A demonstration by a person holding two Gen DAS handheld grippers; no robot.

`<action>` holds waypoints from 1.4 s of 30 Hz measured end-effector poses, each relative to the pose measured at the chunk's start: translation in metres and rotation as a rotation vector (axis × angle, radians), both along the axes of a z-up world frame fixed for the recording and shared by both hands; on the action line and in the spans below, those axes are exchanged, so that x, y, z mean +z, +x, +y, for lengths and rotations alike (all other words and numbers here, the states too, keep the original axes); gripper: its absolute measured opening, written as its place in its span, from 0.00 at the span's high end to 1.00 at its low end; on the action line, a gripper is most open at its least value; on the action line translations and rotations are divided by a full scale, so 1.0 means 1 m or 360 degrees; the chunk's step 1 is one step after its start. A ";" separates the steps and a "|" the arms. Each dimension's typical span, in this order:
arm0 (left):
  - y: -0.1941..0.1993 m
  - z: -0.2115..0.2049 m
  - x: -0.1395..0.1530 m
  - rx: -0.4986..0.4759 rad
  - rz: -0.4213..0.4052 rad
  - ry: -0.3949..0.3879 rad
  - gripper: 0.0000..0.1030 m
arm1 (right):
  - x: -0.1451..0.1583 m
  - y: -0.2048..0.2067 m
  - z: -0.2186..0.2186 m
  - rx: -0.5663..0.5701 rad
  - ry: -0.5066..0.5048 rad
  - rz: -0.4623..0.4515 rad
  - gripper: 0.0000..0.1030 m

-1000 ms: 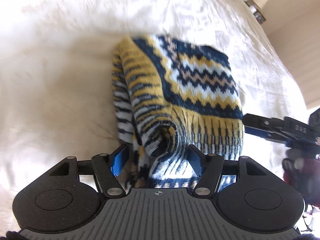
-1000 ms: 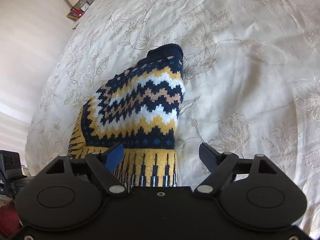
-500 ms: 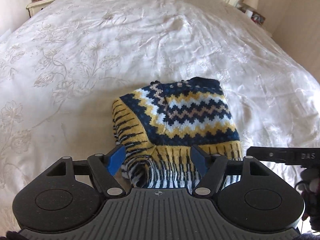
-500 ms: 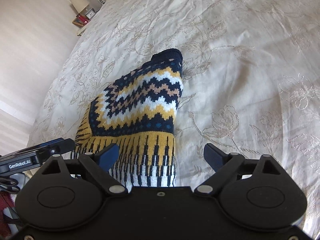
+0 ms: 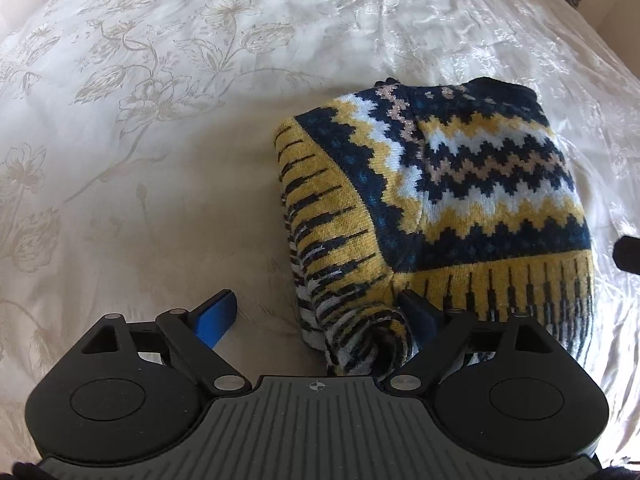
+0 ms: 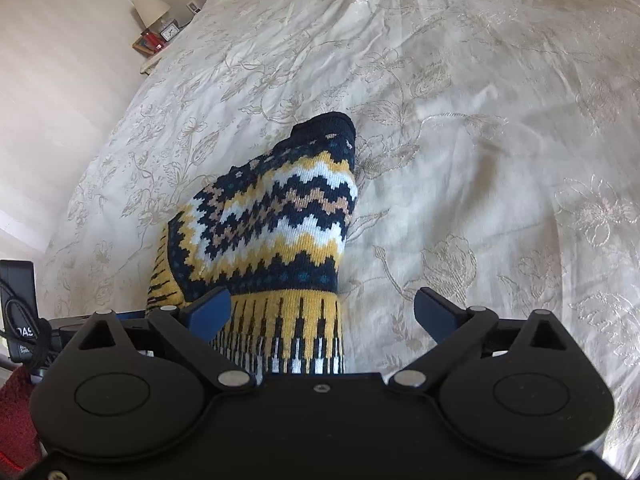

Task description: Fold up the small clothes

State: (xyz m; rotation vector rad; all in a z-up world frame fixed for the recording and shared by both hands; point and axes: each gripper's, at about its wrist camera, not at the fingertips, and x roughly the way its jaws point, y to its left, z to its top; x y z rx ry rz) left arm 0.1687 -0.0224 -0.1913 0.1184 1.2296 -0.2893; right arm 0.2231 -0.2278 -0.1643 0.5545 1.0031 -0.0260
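A folded knit sweater [image 5: 460, 208], navy, yellow and white in zigzag bands, lies on the cream floral bedspread [image 5: 140, 120]. My left gripper [image 5: 316, 312] is open and empty, hovering over the sweater's near left corner, where a rolled fold lies between its fingers. The sweater also shows in the right wrist view [image 6: 280, 232]. My right gripper [image 6: 324, 312] is open and empty above the sweater's near edge, its left finger over the yellow hem.
A bedside table [image 6: 156, 40] with a lamp, clock and books stands at the far left of the bed. The left gripper's body [image 6: 20, 320] shows at the lower left of the right wrist view. The bedspread [image 6: 500, 160] stretches wide to the right.
My left gripper has moved left and tilted down, so the sweater now sits to its right. My right gripper has pulled back slightly. Both stay open.
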 end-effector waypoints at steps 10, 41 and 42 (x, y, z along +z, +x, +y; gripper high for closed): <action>0.007 0.000 -0.005 -0.0043 0.0026 -0.0004 0.08 | -0.027 0.058 0.000 -0.0048 -0.0179 0.0166 0.03; 0.020 0.012 -0.016 -0.0102 0.0088 -0.0107 0.00 | -0.058 0.070 0.000 -0.0102 -0.0222 0.0293 0.00; 0.020 0.013 -0.016 -0.0103 0.0092 -0.0114 0.00 | -0.056 0.069 0.000 -0.0110 -0.0216 0.0289 0.00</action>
